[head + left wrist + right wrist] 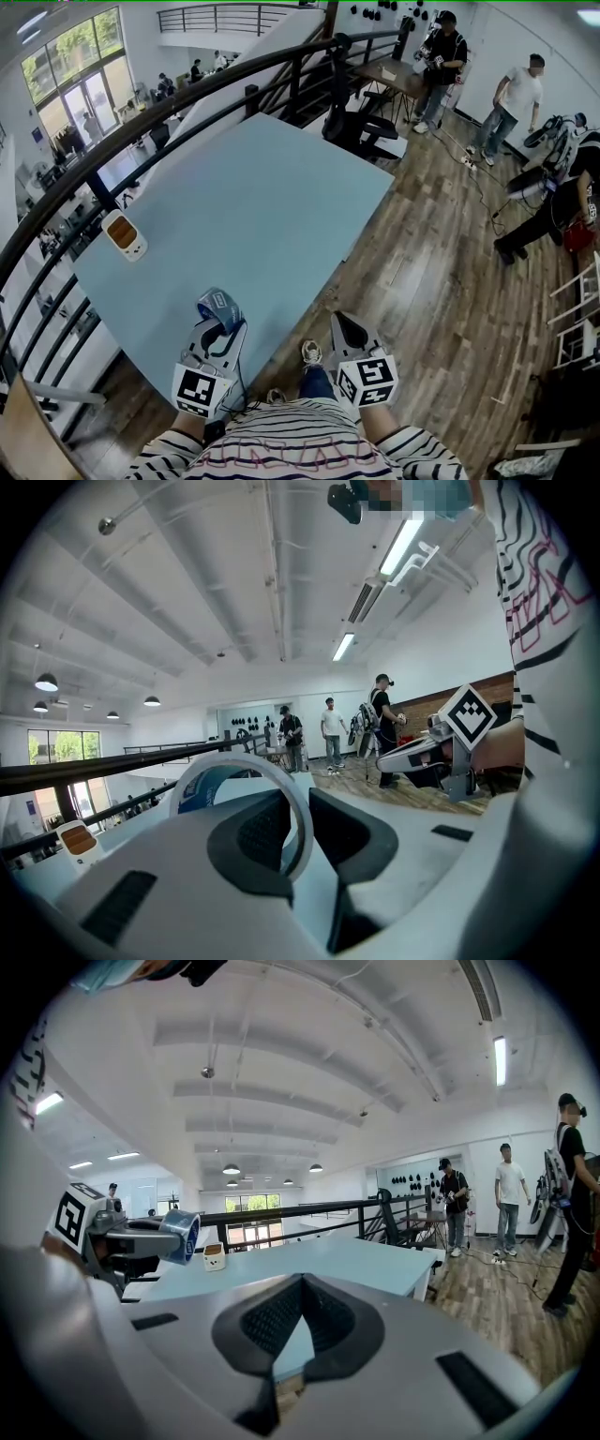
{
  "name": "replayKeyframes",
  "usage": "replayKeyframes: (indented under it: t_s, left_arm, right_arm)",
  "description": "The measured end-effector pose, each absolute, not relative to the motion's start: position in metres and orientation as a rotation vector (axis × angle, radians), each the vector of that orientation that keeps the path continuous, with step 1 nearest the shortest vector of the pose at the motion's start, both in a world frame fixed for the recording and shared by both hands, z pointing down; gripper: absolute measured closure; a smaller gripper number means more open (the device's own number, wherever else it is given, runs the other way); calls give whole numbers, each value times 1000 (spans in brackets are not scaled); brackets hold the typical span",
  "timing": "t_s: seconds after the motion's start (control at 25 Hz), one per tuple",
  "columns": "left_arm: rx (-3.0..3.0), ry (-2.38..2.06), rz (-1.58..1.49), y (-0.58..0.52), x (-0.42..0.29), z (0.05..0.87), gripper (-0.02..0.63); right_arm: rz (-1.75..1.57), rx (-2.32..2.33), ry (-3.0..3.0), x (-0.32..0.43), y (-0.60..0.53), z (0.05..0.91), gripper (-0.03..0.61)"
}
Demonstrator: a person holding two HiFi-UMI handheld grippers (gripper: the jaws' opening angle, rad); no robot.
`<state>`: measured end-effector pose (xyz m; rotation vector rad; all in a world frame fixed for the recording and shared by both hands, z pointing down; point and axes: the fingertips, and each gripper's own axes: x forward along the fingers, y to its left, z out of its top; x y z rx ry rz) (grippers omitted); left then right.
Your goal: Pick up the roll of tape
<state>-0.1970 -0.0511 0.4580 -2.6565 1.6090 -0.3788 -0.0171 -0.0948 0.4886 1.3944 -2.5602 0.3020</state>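
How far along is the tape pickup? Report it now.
Done: the left gripper is shut on the roll of tape, its jaws pinching the ring's wall. In hand: the roll hangs above the blue table, judging by the right gripper view. The right gripper is shut and empty. Left: nothing visible; the pickup looks complete.

Bright, even indoor light from ceiling strip lights (403,546) at 1 o'clock and windows (75,66) at 10 o'clock. Blown-out glare on both. Faint, soft shadows. Heavy fisheye bending, black vignette around gripper views. Nearest foreground slightly soft, background sharp.
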Motion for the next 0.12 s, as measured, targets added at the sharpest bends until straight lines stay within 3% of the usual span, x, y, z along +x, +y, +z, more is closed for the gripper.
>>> replayKeyframes:
  t_s: [0.12]
  left_arm:
    - [-2659, 1605, -385, -58, -197, 459, 532]
  right_arm:
    - [305, 1395, -2559, -18, -101, 490, 552]
